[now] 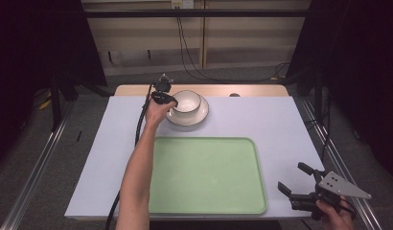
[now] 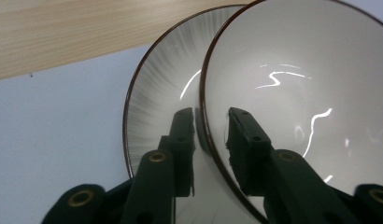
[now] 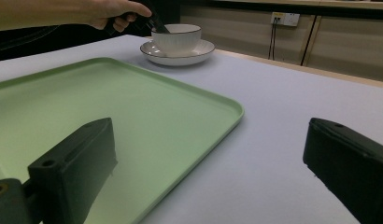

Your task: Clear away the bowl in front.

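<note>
Left gripper view has the left gripper (image 2: 211, 122) pinching the bowl (image 2: 292, 93) rim on its saucer (image 2: 157, 93) at the bench's far edge: lift straight, keep it level; right gripper (image 1: 300, 184) waits open.

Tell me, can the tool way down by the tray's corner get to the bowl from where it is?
Probably not without moving. The right tool sits open at the near right corner, with the green tray and bare table between. The bowl sits far off on its plate, and the left tool already straddles its rim.
</note>
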The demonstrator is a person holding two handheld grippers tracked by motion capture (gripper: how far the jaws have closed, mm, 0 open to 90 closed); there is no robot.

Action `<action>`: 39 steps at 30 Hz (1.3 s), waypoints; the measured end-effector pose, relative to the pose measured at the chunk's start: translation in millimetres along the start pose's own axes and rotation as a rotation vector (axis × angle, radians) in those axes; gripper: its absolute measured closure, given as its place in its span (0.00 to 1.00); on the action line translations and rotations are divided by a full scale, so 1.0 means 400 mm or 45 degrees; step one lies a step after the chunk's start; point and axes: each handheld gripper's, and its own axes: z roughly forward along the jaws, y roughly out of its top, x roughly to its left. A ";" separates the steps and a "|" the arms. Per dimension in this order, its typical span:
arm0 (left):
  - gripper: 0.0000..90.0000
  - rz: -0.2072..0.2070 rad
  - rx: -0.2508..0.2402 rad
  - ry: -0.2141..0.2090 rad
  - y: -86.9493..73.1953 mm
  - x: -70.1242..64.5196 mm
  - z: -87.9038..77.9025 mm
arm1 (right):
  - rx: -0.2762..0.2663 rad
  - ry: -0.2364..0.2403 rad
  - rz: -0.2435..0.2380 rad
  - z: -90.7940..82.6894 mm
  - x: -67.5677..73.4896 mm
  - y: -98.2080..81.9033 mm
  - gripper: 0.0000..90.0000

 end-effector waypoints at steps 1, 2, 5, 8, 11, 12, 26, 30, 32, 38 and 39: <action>0.76 -0.005 0.015 -0.006 0.000 0.001 0.003 | -0.002 0.003 -0.001 0.000 0.000 0.000 0.02; 0.77 -0.028 0.019 -0.025 -0.002 0.005 0.006 | -0.004 0.007 0.001 0.000 0.000 0.000 0.02; 0.82 -0.035 0.020 -0.011 -0.003 0.003 0.008 | -0.002 0.004 0.002 0.000 -0.001 0.000 0.02; 0.85 -0.063 0.029 -0.015 0.001 0.004 0.009 | 0.000 0.004 0.001 0.000 -0.001 0.000 0.02; 0.90 -0.078 0.021 -0.002 0.001 0.006 0.010 | 0.001 0.005 0.004 0.000 -0.001 0.000 0.02; 0.91 -0.112 0.014 -0.040 -0.001 0.015 0.008 | 0.001 0.002 0.004 0.000 -0.001 -0.001 0.02; 0.92 -0.206 -0.030 -0.069 -0.003 0.012 0.004 | 0.007 -0.002 0.007 0.001 -0.001 -0.001 0.02; 0.91 -0.214 -0.032 -0.078 -0.002 0.009 0.001 | 0.007 -0.003 0.008 -0.001 -0.001 -0.001 0.02; 0.91 -0.224 -0.025 -0.086 -0.003 0.008 0.000 | 0.001 -0.009 0.006 0.000 0.000 -0.001 0.02; 0.91 -0.213 -0.010 -0.096 -0.003 0.007 -0.002 | 0.009 -0.007 0.015 0.001 -0.001 -0.001 0.02; 0.91 -0.210 -0.001 -0.100 -0.003 0.008 -0.004 | 0.009 -0.007 0.014 0.001 -0.001 -0.001 0.02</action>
